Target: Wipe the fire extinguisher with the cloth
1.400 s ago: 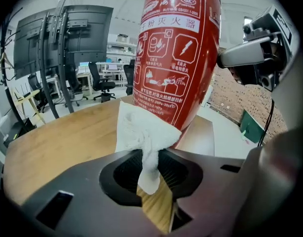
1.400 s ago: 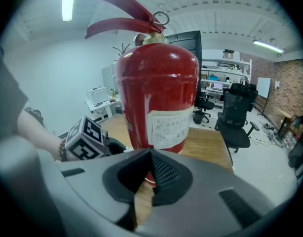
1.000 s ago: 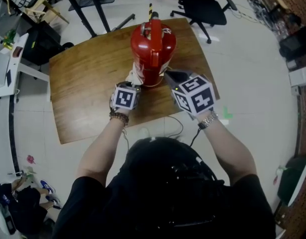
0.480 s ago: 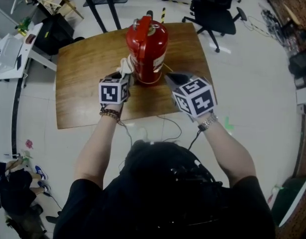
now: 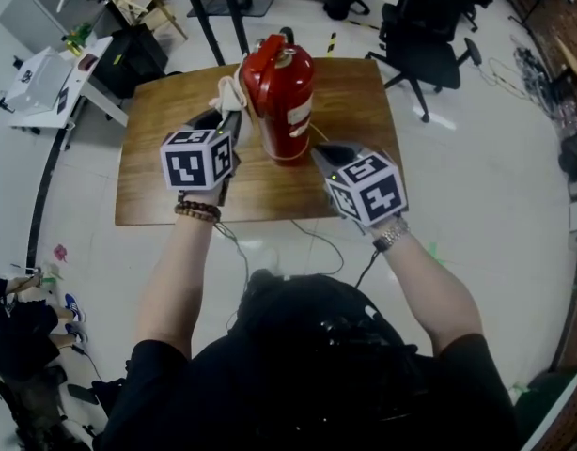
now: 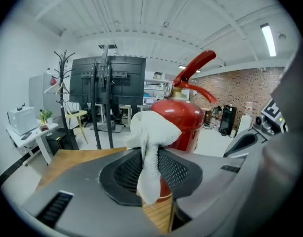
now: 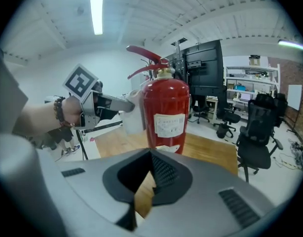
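Pinching cloth (image 6: 152, 132) in left claw (image 6: 152, 179) | cloth against fire extinguisher (image 6: 186, 117) shoulder

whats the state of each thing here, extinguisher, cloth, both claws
red metal fire extinguisher: upright on the brown wooden table
white cloth: bunched, pinched in the left claw, against the extinguisher's upper side
left claw: shut on the cloth
right claw: shut, empty, beside the extinguisher's base

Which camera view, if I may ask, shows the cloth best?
The left gripper view: the cloth is central, close and sharp. The head view shows a small white bunch beside the fire extinguisher; the right gripper view, a blurred patch.
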